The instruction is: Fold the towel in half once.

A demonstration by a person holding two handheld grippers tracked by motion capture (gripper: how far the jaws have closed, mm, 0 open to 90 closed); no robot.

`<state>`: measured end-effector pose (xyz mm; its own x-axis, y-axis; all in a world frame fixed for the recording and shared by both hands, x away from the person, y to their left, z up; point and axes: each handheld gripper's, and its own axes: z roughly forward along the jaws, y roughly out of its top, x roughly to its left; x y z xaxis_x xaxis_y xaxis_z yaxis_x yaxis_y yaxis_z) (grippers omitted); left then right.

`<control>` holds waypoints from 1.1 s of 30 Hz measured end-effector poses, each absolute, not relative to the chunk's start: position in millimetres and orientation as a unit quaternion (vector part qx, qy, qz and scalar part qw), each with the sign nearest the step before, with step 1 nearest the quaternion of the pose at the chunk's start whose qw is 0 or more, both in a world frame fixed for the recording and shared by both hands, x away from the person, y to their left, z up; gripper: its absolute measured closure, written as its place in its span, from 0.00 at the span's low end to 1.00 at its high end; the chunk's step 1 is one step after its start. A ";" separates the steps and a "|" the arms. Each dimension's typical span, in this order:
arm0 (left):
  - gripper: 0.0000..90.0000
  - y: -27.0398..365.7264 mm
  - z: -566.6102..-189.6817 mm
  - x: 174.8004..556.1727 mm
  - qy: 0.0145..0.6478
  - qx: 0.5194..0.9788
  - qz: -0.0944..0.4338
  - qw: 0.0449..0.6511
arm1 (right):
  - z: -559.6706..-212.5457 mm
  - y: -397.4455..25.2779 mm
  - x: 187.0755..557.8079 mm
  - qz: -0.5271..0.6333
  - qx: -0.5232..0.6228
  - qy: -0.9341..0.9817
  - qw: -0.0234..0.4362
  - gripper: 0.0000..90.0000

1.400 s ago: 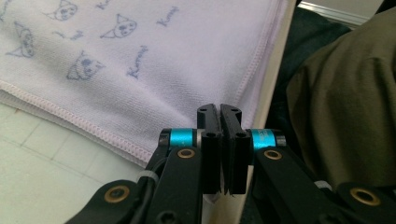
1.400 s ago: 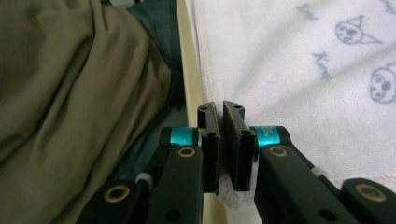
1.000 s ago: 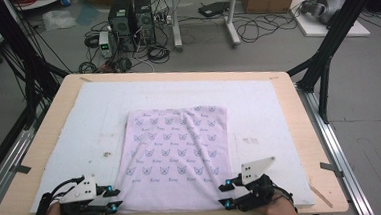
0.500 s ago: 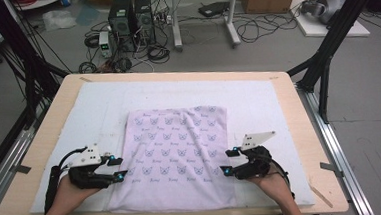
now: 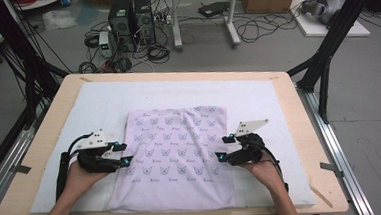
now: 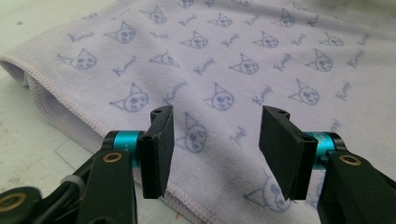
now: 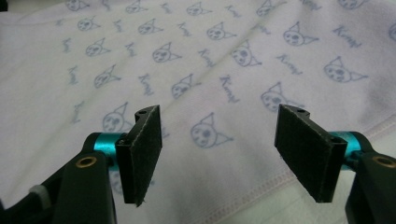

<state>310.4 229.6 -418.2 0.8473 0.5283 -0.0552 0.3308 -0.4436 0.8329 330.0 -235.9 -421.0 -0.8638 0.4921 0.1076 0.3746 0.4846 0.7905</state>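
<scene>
A pale lilac towel (image 5: 179,153) printed with small cat faces lies folded flat on the white mat (image 5: 258,93). My left gripper (image 5: 124,160) is at the towel's left edge, open, its jaws pointing inward over the hem. In the left gripper view the towel (image 6: 243,70) lies under the open left gripper (image 6: 215,149), with the stitched edge below the left jaw. My right gripper (image 5: 220,155) sits at the towel's right edge, also open. Seen from the right gripper view, the right gripper (image 7: 224,154) hovers over the cloth (image 7: 187,70) near its hem.
The mat covers a wooden table (image 5: 310,130) with a bare rim all round. Black frame legs (image 5: 326,64) stand at the right and left. Computers (image 5: 128,16) and cables lie on the floor beyond the far edge.
Both hands have moved forward from the near table edge along the towel's sides, to about its middle. The towel lies as before.
</scene>
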 end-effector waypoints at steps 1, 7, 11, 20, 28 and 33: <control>0.50 228.4 -418.2 310.8 0.254 0.843 0.108 0.462 | -421.1 -235.3 331.6 0.440 0.254 0.859 0.069 0.35; 0.50 227.8 -418.1 311.8 0.256 0.842 0.112 0.462 | -422.0 -230.6 335.3 0.437 0.249 0.862 0.065 0.34; 0.49 227.5 -418.2 311.7 0.253 0.843 0.113 0.461 | -421.9 -228.7 335.2 0.437 0.247 0.863 0.064 0.33; 0.49 229.0 -418.6 313.6 0.256 0.843 0.114 0.460 | -420.3 -225.7 338.3 0.440 0.242 0.862 0.066 0.33; 0.54 233.2 -411.1 338.9 0.275 0.835 0.122 0.461 | -420.2 -227.9 357.9 0.434 0.254 0.862 0.066 0.34; 0.60 232.3 -404.3 378.1 0.297 0.833 0.137 0.446 | -416.2 -225.9 380.0 0.414 0.261 0.870 0.063 0.35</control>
<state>378.1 232.3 -404.3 0.7860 0.6172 -0.0359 0.3727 -0.4266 0.8241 380.0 -225.9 -416.2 -0.8563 0.5053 0.1070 0.4017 0.5214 0.7528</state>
